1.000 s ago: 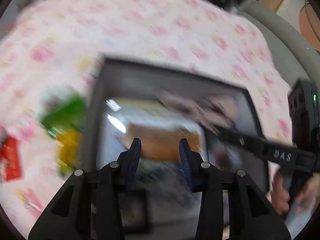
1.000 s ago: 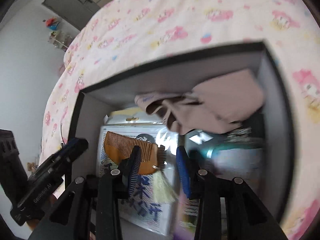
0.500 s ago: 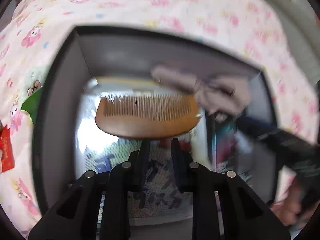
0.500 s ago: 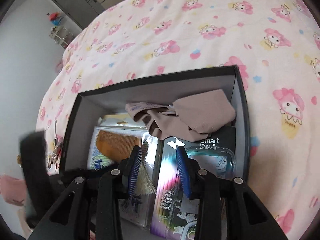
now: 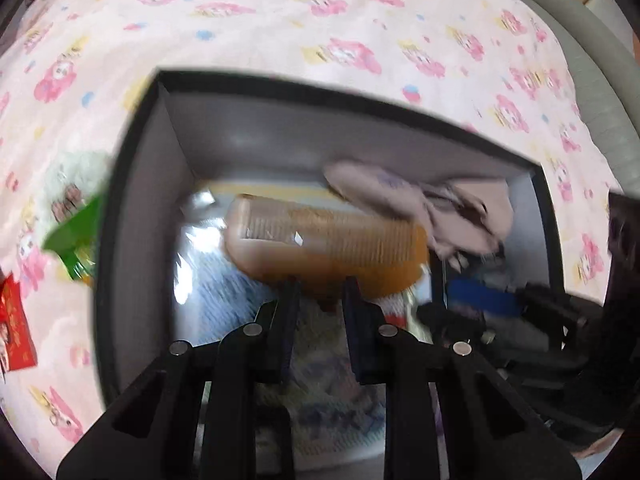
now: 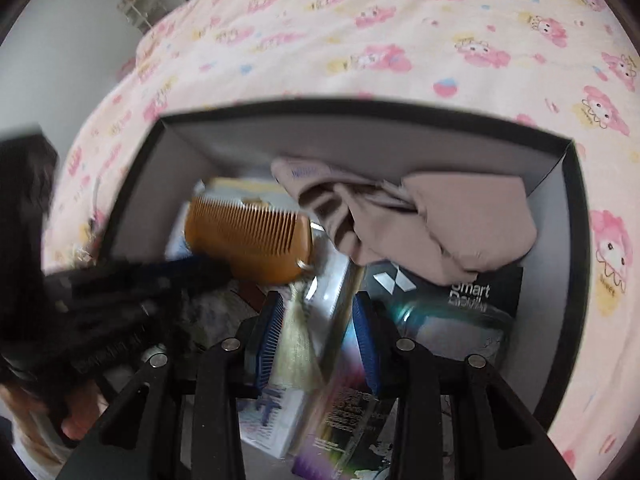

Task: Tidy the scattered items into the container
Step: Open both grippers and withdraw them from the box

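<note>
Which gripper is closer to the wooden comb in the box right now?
Left. The left gripper has its fingertips right at the comb, at its near edge. The right gripper sits beside it, over the tassel and packets.

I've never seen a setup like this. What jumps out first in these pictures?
Probably the wooden comb, bright orange-brown, lying inside the dark box on the pink cartoon-print bedspread. Beside it in the box lies a crumpled beige cloth, on top of glossy printed packages. Outside the box's left wall, a green packet and a red packet lie on the bedspread.
</note>
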A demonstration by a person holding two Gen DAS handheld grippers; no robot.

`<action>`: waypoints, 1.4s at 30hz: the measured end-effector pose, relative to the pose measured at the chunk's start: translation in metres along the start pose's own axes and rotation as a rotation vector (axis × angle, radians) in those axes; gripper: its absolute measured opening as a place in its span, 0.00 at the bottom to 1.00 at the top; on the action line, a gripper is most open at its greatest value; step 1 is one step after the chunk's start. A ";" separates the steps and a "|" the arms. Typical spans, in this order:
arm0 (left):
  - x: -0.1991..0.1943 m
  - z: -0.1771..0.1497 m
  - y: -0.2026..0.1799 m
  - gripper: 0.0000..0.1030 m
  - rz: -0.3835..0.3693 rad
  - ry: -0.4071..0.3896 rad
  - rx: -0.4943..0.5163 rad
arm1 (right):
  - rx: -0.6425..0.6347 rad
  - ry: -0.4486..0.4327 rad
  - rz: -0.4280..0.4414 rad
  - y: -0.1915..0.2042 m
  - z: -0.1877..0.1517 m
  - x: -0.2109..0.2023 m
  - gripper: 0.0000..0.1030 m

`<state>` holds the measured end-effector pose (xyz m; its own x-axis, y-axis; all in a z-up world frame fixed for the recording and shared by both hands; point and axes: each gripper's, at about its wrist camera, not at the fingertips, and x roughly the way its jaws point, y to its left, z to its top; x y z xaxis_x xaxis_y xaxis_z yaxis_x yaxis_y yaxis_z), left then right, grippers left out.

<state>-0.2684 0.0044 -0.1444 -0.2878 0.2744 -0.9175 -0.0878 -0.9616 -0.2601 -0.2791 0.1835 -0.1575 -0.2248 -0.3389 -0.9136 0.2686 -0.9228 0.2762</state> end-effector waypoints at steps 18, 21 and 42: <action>-0.007 0.005 0.014 0.28 -0.128 0.013 -0.001 | 0.067 -0.147 -0.008 -0.015 0.014 -0.013 0.29; -0.010 0.008 0.017 0.33 -0.213 -0.021 -0.009 | 0.048 -0.111 0.034 -0.010 0.011 -0.009 0.29; -0.103 -0.031 -0.010 0.60 -0.147 -0.315 0.070 | 0.097 -0.270 -0.039 0.003 -0.030 -0.095 0.29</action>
<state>-0.2086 -0.0143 -0.0570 -0.5463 0.4084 -0.7313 -0.2120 -0.9120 -0.3511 -0.2285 0.2187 -0.0788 -0.4777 -0.3270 -0.8154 0.1669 -0.9450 0.2812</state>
